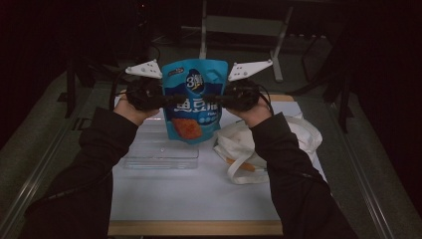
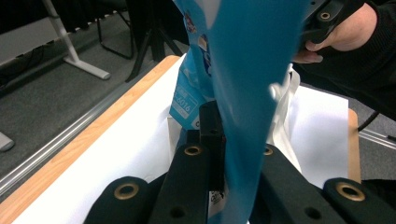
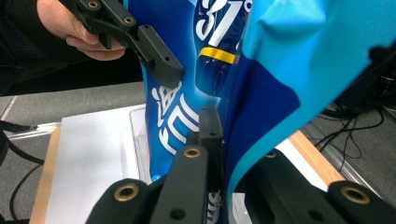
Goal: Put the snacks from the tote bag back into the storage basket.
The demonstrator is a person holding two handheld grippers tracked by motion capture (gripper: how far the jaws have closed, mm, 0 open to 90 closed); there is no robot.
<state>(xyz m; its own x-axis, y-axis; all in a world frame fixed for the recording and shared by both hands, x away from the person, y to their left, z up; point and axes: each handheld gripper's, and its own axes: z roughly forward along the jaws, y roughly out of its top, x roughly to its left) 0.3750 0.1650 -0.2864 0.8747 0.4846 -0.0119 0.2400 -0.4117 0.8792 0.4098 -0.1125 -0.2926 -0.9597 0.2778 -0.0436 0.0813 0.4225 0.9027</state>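
nearest the camera in the high view, two dark sleeves (image 1: pixel 89 169) come up from the bottom edge over the bench (image 1: pixel 199 194), which has a white top and a wooden front edge. further in, a clear plastic tray (image 1: pixel 160 152) lies on the white surface left of centre, and a crumpled white cloth bag (image 1: pixel 259 144) with looped handles lies to its right, just beside it. above them both hands hold a blue snack bag (image 1: pixel 194 99) upright in the air, clear of the bench, its lower end hanging over the far edge of the tray. the left claw (image 1: pixel 166 98) is clenched on the bag's left edge and the right claw (image 1: pixel 219 98) is clenched on its right edge, each at about mid height. in the left claw's own view the blue film (image 2: pixel 247 93) runs down between its two black jaws, with the other hand (image 2: pixel 341 32) beyond. in the right claw's view the bag (image 3: pixel 280 84) is pinched the same way, and the left claw (image 3: pixel 161 63) grips the opposite edge. past the bench lie grey floor and the legs of a metal stand (image 1: pixel 239 30).
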